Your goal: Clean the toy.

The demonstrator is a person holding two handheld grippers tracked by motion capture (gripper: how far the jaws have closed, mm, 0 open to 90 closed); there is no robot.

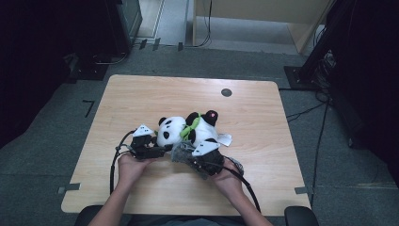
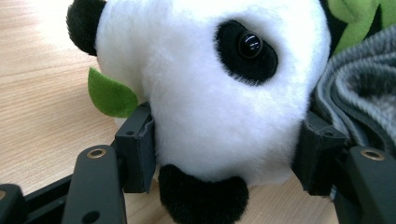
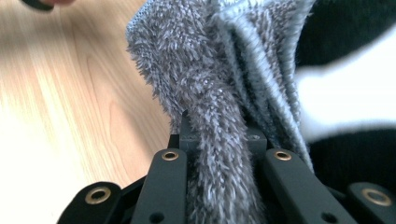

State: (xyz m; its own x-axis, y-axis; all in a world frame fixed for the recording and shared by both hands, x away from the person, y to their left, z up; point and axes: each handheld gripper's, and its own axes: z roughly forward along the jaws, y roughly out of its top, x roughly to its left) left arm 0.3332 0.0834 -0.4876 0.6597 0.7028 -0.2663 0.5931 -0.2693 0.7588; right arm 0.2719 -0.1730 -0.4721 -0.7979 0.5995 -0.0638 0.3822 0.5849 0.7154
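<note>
A black-and-white panda plush with a green scarf lies on its back mid-table. My left gripper holds its head: in the left gripper view the white head sits between the jaws, whose pads press into the fur on both sides of my left gripper. A green felt leaf pokes out beside the head. My right gripper is shut on a grey fuzzy cloth lying against the panda's body. In the right gripper view the cloth rises from the closed right gripper, with the panda behind.
The light wooden table has a round dark grommet at the back. A white tag sticks out at the panda's right side. Cables trail from both grippers toward the front edge. Dark equipment stands on the floor around the table.
</note>
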